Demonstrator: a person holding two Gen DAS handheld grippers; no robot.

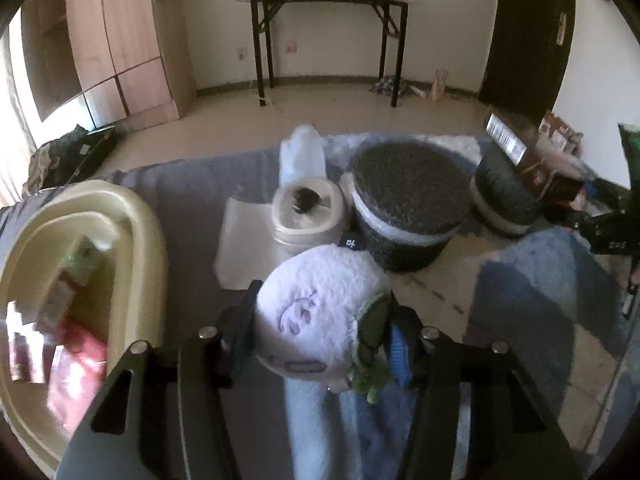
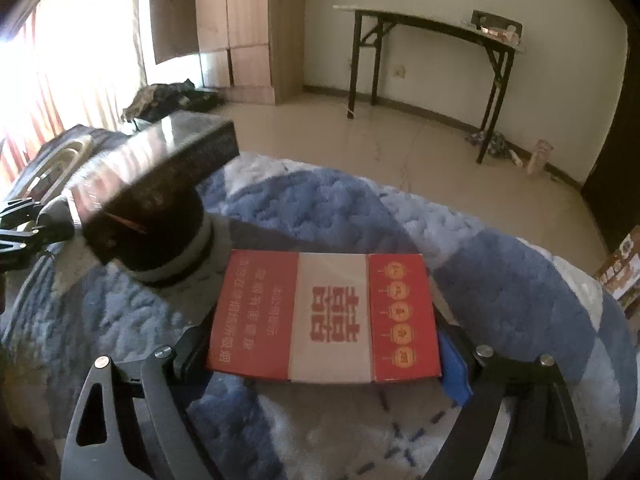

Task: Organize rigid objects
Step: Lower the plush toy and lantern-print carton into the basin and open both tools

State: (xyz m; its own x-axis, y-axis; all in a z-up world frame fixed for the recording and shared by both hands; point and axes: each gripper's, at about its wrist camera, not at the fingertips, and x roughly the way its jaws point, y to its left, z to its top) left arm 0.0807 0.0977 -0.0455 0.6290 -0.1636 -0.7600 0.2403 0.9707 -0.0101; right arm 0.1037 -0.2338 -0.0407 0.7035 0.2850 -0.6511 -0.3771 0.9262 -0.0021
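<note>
A lavender plush toy [image 1: 316,312] with a green trim lies on the blue and white blanket [image 1: 520,280]. My left gripper [image 1: 326,306] is shut on it, one pad against each side. In the right wrist view a flat red and white box [image 2: 326,316] with red characters and lanterns rests on the blanket [image 2: 320,208]. My right gripper [image 2: 322,334] is shut on this box, the blue pad [image 2: 454,368] on its right edge and the other finger on its left edge. Both things sit low on the blanket.
A beige basin [image 1: 140,216] with several boxes stands at the left. Beyond the plush are a cream jar [image 1: 308,216], a clear bottle [image 1: 302,156] and two dark round tubs [image 1: 408,200] [image 1: 504,196]. A dark box [image 2: 160,168] lies tilted on one tub [image 2: 168,240].
</note>
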